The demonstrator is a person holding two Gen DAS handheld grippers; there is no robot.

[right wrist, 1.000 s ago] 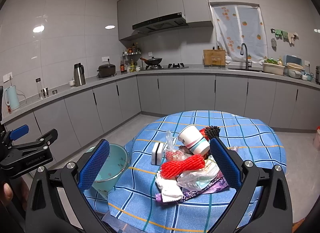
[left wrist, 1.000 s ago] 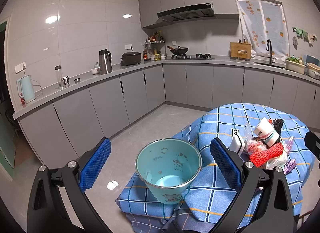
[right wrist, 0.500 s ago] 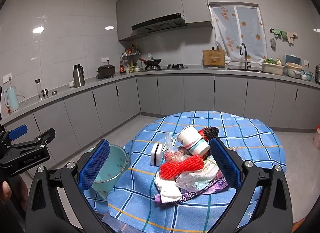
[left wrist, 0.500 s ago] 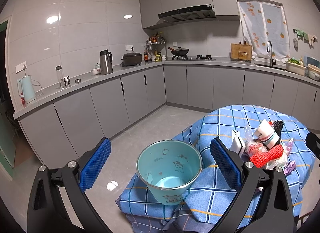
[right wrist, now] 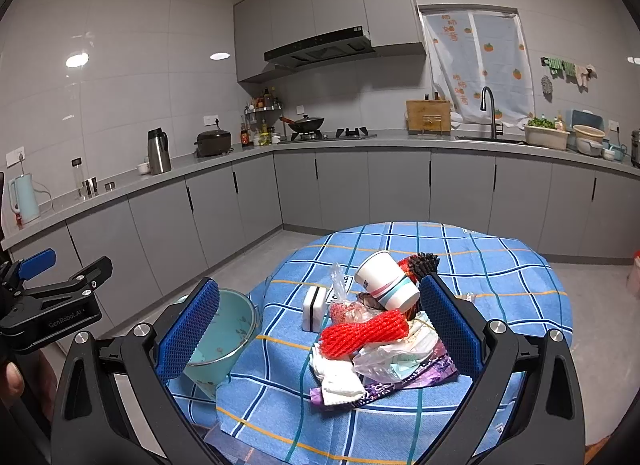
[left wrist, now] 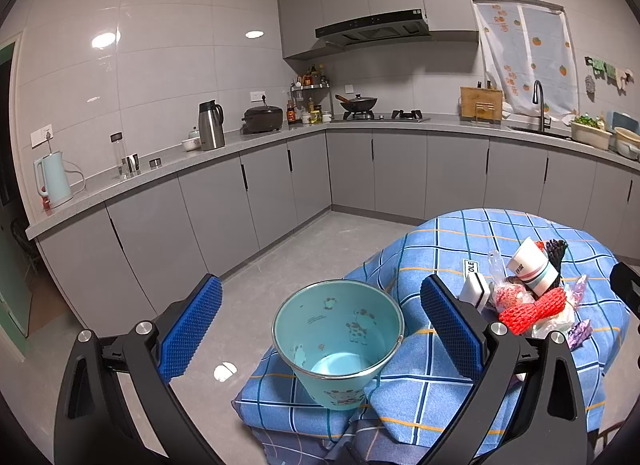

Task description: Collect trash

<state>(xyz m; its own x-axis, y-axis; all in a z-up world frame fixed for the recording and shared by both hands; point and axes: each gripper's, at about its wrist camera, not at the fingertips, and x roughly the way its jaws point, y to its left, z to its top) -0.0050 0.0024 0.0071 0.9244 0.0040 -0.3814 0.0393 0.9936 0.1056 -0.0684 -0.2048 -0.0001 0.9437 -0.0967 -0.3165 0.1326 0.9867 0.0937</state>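
Note:
A teal metal bucket (left wrist: 338, 339) stands tilted at the table's left edge, empty inside; in the right wrist view the bucket (right wrist: 224, 339) is partly behind a finger. My left gripper (left wrist: 320, 331) is open, its blue pads either side of the bucket without touching it. A trash pile lies on the blue checked tablecloth (right wrist: 500, 265): a paper cup (right wrist: 386, 281), red foam net (right wrist: 362, 333), white tissue (right wrist: 336, 379), clear plastic bag (right wrist: 394, 361), purple wrapper (right wrist: 408, 383) and a small white box (right wrist: 314, 307). My right gripper (right wrist: 320, 331) is open, held in front of the pile.
Grey kitchen cabinets (right wrist: 344, 189) and a countertop run along the back and left walls, with a kettle (left wrist: 54, 179), a thermos (left wrist: 210, 125) and a wok (right wrist: 306, 123). Grey floor (left wrist: 304, 249) lies between the table and the cabinets. A hand (right wrist: 10, 379) shows at the left edge.
Both views have shifted only slightly; the bucket and trash pile sit a touch lower in frame. Both grippers stay open and nothing has been taken hold of.

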